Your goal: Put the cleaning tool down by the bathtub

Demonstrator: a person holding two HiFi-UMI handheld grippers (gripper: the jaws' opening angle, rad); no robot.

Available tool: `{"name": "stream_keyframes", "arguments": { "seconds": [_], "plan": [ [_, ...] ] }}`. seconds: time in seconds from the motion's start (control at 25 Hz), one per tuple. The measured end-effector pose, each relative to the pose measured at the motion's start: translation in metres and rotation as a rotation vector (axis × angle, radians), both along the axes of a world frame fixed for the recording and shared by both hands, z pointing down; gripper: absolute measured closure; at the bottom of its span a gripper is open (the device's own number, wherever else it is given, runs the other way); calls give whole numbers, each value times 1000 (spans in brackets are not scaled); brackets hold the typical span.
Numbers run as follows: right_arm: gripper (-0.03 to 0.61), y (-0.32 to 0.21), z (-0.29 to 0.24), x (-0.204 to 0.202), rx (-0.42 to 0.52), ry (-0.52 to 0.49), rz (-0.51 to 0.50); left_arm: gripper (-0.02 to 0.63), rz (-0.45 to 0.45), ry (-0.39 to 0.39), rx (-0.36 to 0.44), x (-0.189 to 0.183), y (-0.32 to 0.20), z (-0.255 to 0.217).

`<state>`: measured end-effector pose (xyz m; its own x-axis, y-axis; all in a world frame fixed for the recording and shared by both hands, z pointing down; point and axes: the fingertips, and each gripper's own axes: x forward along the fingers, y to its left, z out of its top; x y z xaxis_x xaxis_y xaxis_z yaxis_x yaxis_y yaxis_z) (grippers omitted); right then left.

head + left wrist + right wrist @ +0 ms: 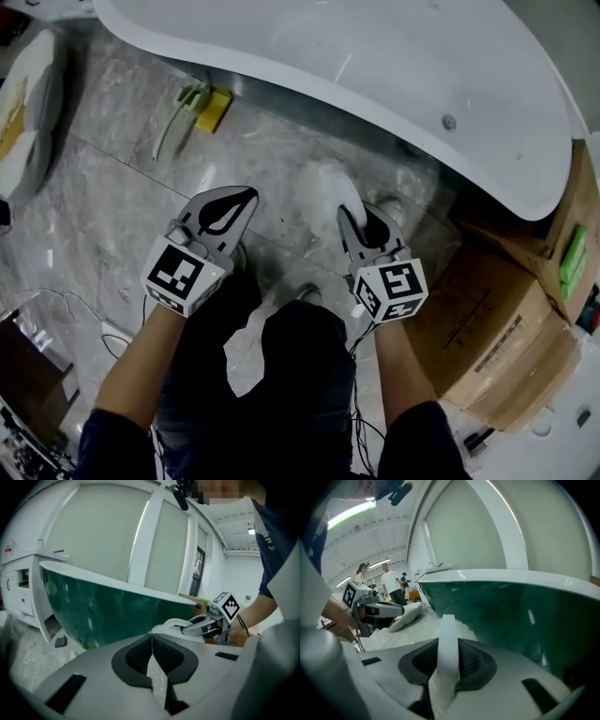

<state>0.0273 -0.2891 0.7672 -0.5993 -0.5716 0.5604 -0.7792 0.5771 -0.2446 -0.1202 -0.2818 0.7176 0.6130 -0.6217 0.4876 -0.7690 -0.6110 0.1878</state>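
The white bathtub [375,56] curves across the top of the head view, and its side shows green in the left gripper view [117,611] and the right gripper view [515,606]. My right gripper [361,225] is shut on the white handle [447,639] of a fluffy white cleaning tool [323,187]. It holds the tool low over the marble floor, close to the tub's side. The tool [171,623] also shows from the left gripper. My left gripper [225,214] hangs to the left of the tool, jaws together and holding nothing.
A yellow sponge brush [202,105] lies on the floor by the tub. A cardboard box [497,319] stands at the right with a green item [572,255] on it. White cushions [28,112] lie far left, cables [75,309] trail lower left. People stand in the distance [389,585].
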Motion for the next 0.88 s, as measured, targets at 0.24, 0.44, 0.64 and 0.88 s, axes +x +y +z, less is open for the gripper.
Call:
{"name": "stream_keyframes", "arguments": {
  "seconds": [0.24,0.44,0.64,0.88],
  "plan": [
    [485,-18,72,-3,3,18,-55,583,-34,-4,0,6,-17,64],
    [485,-26,130,-3,1,38,-84,583,-42,-8,-12,16,-23,117],
    [485,-25,189,4,-25,50,-80,583,-33,-14,-25,29,-25,161],
    [485,-18,244,12,-53,62,-76,583,-21,-36,-53,38,-23,205]
  ]
}}
